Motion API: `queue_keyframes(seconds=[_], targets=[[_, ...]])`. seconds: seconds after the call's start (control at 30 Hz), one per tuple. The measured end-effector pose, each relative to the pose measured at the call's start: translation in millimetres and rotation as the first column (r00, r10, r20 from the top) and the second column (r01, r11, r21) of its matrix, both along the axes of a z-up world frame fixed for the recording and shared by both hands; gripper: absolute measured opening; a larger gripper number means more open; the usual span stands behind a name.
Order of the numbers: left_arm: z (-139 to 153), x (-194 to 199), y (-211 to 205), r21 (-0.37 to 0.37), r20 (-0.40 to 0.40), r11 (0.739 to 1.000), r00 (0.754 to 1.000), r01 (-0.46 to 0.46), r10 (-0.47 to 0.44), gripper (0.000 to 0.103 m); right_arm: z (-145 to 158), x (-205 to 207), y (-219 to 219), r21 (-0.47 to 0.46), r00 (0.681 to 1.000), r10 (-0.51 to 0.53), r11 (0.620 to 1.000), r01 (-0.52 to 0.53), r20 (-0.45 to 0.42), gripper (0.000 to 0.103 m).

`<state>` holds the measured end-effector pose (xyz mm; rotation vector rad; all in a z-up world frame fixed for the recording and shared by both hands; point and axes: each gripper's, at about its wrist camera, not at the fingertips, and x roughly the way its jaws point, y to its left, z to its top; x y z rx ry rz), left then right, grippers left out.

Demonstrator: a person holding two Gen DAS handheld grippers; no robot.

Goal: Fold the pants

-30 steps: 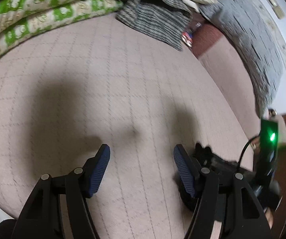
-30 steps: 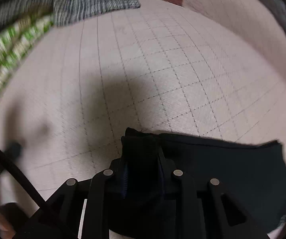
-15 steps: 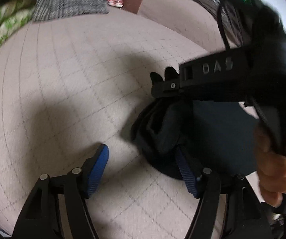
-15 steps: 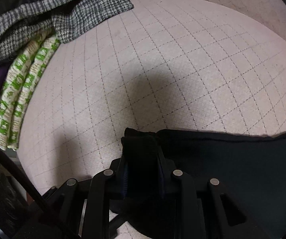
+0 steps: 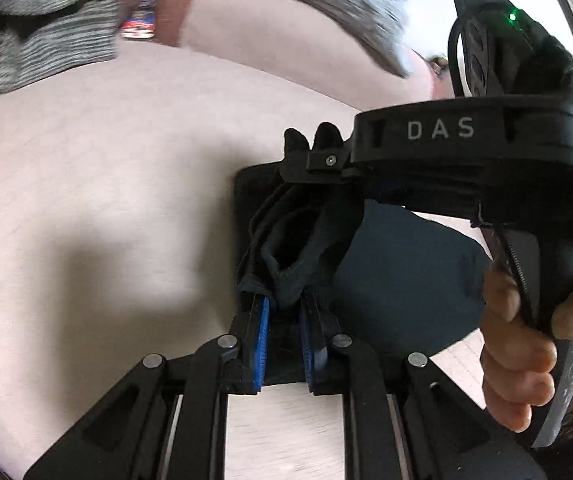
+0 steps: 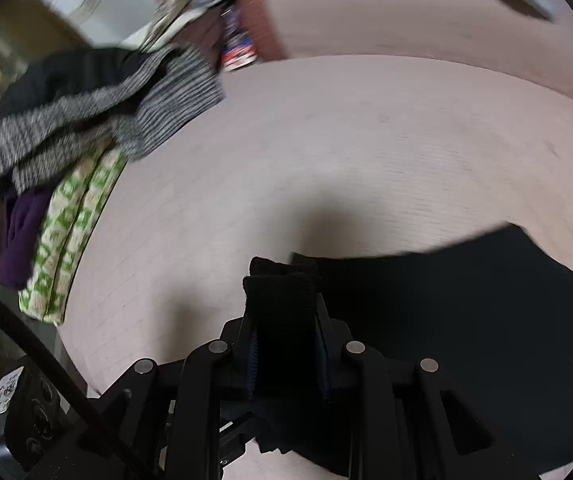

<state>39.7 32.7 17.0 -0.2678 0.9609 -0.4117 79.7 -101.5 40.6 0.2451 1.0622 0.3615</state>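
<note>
The dark navy pants [image 5: 398, 280] lie partly on the pink quilted bed cover [image 5: 106, 200]. My left gripper [image 5: 284, 304] is shut on a bunched edge of the pants. My right gripper [image 5: 314, 148] shows in the left wrist view just beyond, shut on the same bunch from the right, a hand on its handle. In the right wrist view my right gripper [image 6: 286, 312] is shut on a thick dark fold, and the pants [image 6: 466, 312] spread to the right.
A grey striped garment [image 6: 98, 120], a green patterned folded cloth [image 6: 74, 220] and a purple item [image 6: 22, 232] lie at the bed's far left. A small colourful pack [image 6: 238, 54] sits at the back. A grey pillow [image 5: 350, 4] is behind.
My left gripper was open over the bed and has moved to the pants and shut on their edge. My right gripper has kept its grip and lifted the fabric.
</note>
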Motion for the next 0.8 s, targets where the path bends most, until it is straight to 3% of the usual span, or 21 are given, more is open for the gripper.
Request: queue_keyframes(seconds=[0.13,0.23,0.37,0.5,0.57,0.63,0.7,0.8], targets=[[-15,9,-49,0.007,-0.023,0.999,0.999,0.049,-0.049,0.018,-15,-12,-66,0.017,0.996,-0.092,0.996,0.092,0.014,0.026],[-28,7,-71,0.033,-0.060,0.996,0.995,0.088,-0.086,0.027,-35,-18,-106,-0.014,0.983,-0.182,0.983,0.182,0.004,0.035],[-25,-20,-71,0.040,-0.056,0.985,0.985,0.165,-0.163,0.048,-40,-33,-147,-0.016,0.956,-0.292,0.956,0.292,0.034,0.036],[-15,-45,-53,0.018,-0.058,0.982,0.981,0.187,-0.186,0.050,-22,-52,-167,-0.037,0.930,-0.348,0.934,0.355,0.119,0.036],[-13,-44,-45,0.040,-0.051,0.987,0.987,0.155,-0.153,0.050,-8,-61,-168,0.054,0.929,-0.342,0.940,0.338,0.140,0.037],[-14,-43,-44,0.072,-0.053,0.990,0.992,0.122,-0.118,0.050,-2,-64,-160,0.197,0.948,-0.295,0.943,0.270,0.115,0.038],[-18,-36,-47,0.074,-0.068,0.994,0.995,0.081,-0.076,0.050,-7,-64,-150,0.310,0.970,-0.231,0.930,0.198,0.073,0.038],[-20,-35,-33,0.101,-0.061,0.994,0.997,0.045,-0.039,0.050,-32,-58,-131,0.384,0.986,-0.166,0.910,0.157,-0.010,0.038]])
